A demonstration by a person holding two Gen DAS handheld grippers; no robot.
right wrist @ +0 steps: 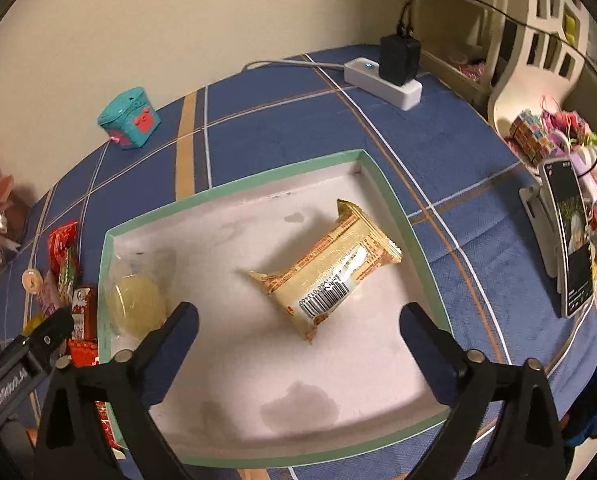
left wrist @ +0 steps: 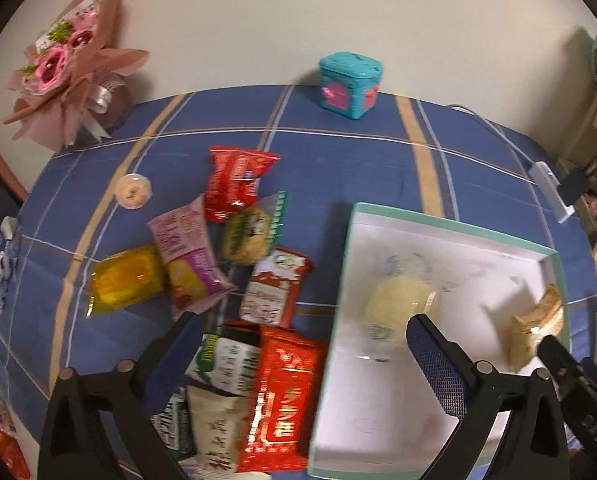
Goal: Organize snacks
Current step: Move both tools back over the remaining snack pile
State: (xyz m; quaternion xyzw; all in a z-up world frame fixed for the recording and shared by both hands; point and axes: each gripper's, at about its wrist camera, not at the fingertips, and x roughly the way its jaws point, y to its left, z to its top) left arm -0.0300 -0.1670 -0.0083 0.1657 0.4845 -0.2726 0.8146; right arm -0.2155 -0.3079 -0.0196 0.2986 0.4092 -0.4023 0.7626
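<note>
Sorting is under way: the green-rimmed box (right wrist: 390, 184) holds a gold wafer pack (right wrist: 330, 268) and a pale round cake (right wrist: 136, 304) (far-right and left). Both the left gripper (left wrist: 298, 344) and right gripper (right wrist: 298, 320) hover with jaws apart, empty. Next, the left must close on the red packet (left wrist: 286, 396) in the pile left of the box.

home | plaid tablecloth (right wrist: 282, 128) | flower bouquet (left wrist: 64, 64) | power strip (right wrist: 382, 80) | phone (right wrist: 570, 236)
</note>
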